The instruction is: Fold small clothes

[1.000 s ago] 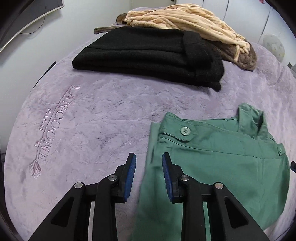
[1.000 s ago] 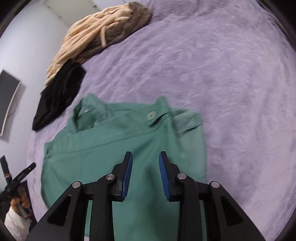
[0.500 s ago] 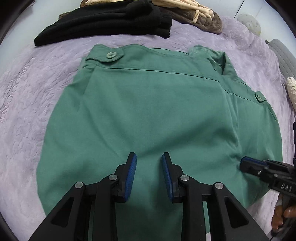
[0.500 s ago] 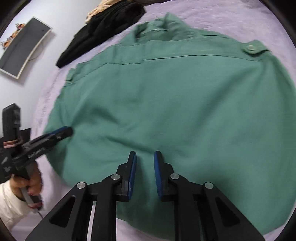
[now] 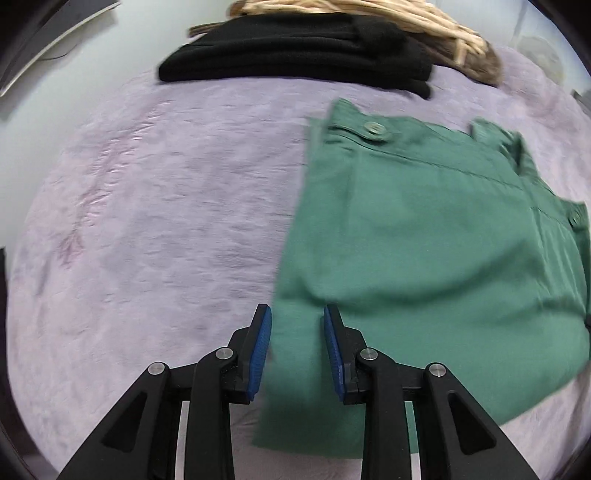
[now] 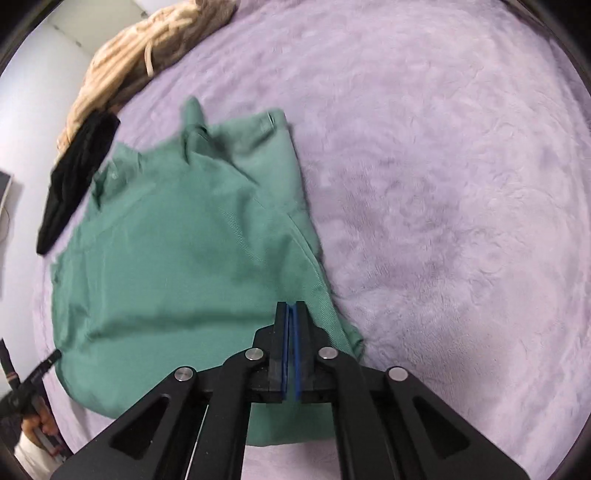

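A green garment (image 5: 424,229) with button tabs at its waistband lies flat on a purple blanket (image 5: 166,221). My left gripper (image 5: 297,314) hangs open just over the garment's near left corner; green cloth lies under the gap and the blue pads do not press it. In the right wrist view my right gripper (image 6: 291,304) is shut, pads together at the right hem of the green garment (image 6: 177,251), where a ridge of cloth runs up to its tips. The left tool and the hand holding it (image 6: 37,406) show at the lower left.
A folded black garment (image 5: 295,55) and a beige knitted piece (image 5: 388,14) lie along the far edge of the blanket, also seen as the black garment (image 6: 77,173) and beige knit (image 6: 140,55). Bare blanket (image 6: 443,184) stretches right of the green garment. A monitor edge (image 5: 55,22) sits top left.
The right pads have closed from a clear gap to touching. Each gripper has shifted from over the garment's middle to its own side edge. The left gap is unchanged.
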Demonstrator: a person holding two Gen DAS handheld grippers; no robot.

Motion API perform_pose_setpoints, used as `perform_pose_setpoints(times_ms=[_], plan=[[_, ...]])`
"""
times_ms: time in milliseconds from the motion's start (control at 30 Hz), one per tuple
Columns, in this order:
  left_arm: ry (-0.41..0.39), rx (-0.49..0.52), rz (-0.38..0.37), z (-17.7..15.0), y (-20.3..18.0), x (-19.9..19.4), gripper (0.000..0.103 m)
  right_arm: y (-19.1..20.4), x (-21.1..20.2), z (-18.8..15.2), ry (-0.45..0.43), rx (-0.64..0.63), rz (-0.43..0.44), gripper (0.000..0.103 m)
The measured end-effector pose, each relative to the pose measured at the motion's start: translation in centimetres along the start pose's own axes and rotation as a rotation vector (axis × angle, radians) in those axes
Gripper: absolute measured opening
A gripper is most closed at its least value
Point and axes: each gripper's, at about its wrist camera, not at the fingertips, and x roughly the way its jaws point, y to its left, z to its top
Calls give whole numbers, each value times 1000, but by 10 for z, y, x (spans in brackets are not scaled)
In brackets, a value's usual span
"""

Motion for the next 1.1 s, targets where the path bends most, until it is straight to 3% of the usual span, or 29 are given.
perform_pose_setpoints(times_ms=[67, 233, 333, 433, 500, 600, 633, 700, 800, 900, 1000, 1100], plan=[[-25, -32, -45, 10, 6, -8, 31, 22, -2, 14, -32, -60, 18, 4], [-89, 7, -32, 56, -22, 3, 31, 56, 36, 57, -23, -140, -16, 4], [-83, -7, -1, 75, -32, 27, 31, 35, 68, 73, 29, -83, -75, 3], [-50, -23, 16, 76, -32, 55, 31, 4, 74, 68, 37, -2, -2, 0], [-63, -10, 19, 73, -31, 59, 32, 4, 70, 68, 35, -4, -2, 0], [-61, 13, 83, 74, -22, 56, 32, 11, 59, 67, 47, -15, -41, 0], [-51, 0, 87, 74, -14, 54, 32, 14, 53, 65, 43, -15, -42, 5], [-36, -39, 65, 72, 1, 44, 32, 21, 36, 56, 36, -33, -24, 5], [-60, -10, 112, 59, 10, 16, 32, 35, 12, 27, 42, -66, 21, 6], [-63, 21, 56, 31, 13, -11, 32, 50, 3, -10, 74, -82, 55, 6], [-46, 35, 5, 0, 11, -29, 32, 55, 2, -49, 103, -95, 31, 6], [4, 25, -8, -29, 8, -21, 32, 42, 15, -72, 134, -32, 19, 5]])
